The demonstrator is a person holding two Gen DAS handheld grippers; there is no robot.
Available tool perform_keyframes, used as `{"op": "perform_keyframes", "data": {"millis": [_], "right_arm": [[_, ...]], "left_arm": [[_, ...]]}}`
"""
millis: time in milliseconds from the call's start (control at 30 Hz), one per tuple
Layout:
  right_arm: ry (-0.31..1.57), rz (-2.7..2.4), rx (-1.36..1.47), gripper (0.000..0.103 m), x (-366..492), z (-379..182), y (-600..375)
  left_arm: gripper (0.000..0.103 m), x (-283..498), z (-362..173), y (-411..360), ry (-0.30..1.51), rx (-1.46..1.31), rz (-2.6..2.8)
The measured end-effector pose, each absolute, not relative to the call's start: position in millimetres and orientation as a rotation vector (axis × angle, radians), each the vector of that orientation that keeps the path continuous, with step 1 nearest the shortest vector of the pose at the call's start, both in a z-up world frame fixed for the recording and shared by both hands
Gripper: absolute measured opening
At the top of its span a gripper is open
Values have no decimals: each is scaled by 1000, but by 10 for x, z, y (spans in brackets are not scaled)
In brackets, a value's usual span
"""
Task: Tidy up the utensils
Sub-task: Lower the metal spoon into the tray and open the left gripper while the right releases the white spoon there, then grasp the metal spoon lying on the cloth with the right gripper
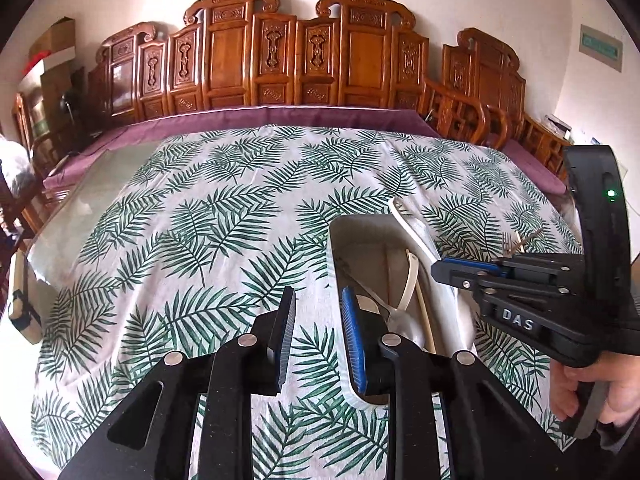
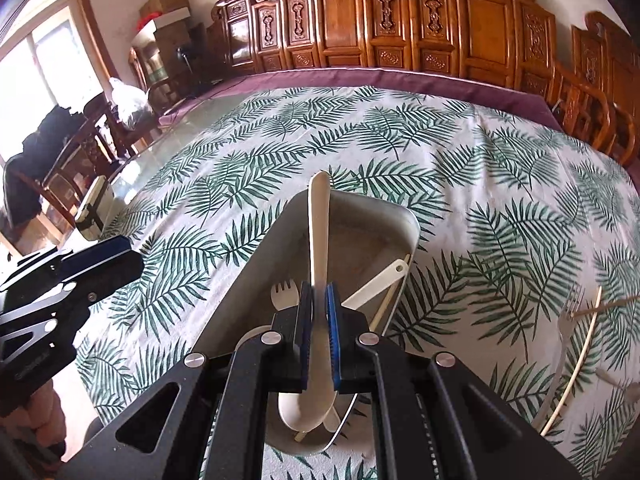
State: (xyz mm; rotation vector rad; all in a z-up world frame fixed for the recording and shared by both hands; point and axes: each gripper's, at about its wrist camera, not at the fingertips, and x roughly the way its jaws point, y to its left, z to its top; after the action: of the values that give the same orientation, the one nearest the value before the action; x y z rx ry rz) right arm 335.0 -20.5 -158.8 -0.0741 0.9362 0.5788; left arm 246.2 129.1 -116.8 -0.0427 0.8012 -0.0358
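My right gripper (image 2: 319, 328) is shut on a cream spoon (image 2: 318, 240), bowl toward the camera and handle pointing away, held over a grey tray (image 2: 400, 216). Inside the tray lie a cream fork (image 2: 284, 292), another cream utensil (image 2: 376, 280) and a chopstick (image 2: 390, 294). On the cloth to the right of the tray lie a metal fork (image 2: 568, 320) and loose chopsticks (image 2: 576, 360). My left gripper (image 1: 318, 336) is open with only cloth between its pads, just left of the tray (image 1: 340, 248). The left wrist view shows the right gripper (image 1: 444, 272) with the spoon (image 1: 408, 224).
A leaf-patterned cloth (image 1: 200, 220) covers a glass-topped table with a purple runner (image 1: 280, 118) along its far edge. Carved wooden chairs (image 1: 280, 52) line the far side. A small strapped device (image 2: 94, 212) sits at the table's left edge. A hand (image 1: 592, 384) grips the right tool.
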Motion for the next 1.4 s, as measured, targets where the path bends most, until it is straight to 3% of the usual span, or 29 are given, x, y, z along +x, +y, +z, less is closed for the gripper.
{"op": "perform_keyframes", "data": {"millis": [400, 500, 900, 1133, 1400], "right_arm": [[914, 552, -126, 12, 3285, -1543, -404], [899, 530, -117, 12, 3234, -1517, -666], [907, 338, -189, 12, 3127, -1691, -2176], [972, 223, -206, 24, 3403, -1975, -3069], [1057, 184, -129, 25, 3727, -2261, -3607]], "left_arm": [[27, 2396, -1150, 1236, 798, -41, -53], [33, 2385, -1146, 1153, 794, -39, -70], [34, 2448, -1162, 577, 800, -5, -153], [34, 2474, -1197, 184, 805, 19, -192], [34, 2505, -1278, -219, 837, 57, -244]]}}
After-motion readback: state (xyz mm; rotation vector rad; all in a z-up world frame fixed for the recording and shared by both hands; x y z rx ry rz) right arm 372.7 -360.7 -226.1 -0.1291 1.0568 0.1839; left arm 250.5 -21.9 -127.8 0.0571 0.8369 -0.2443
